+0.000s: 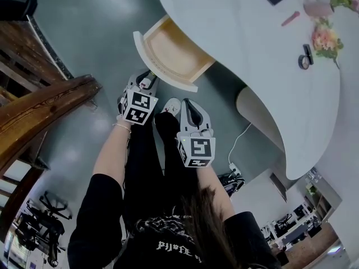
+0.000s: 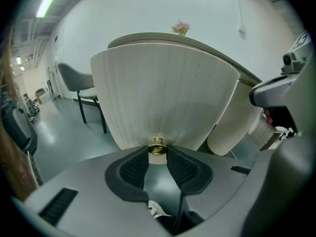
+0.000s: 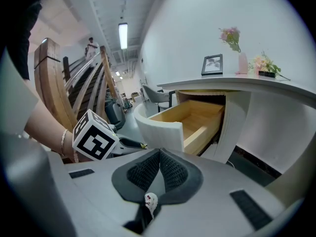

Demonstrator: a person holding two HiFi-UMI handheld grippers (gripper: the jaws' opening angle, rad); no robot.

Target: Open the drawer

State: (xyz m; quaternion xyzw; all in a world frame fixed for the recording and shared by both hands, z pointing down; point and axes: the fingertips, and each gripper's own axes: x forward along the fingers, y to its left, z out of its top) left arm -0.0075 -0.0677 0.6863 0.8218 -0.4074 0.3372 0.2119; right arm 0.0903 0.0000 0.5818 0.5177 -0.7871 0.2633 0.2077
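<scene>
We stand on a glossy grey-green floor [image 1: 95, 38]. On our left a dark wooden staircase [image 1: 45, 102] climbs with curved rails. A white curved desk [image 1: 235, 38] stands before a plain white wall [image 3: 187, 28] and bears a framed picture [image 3: 213, 64] and pink flowers [image 3: 230, 35]. A grey chair [image 2: 74, 80] stands beyond the desk, and a strip light [image 3: 123, 35] glows on the ceiling.
</scene>
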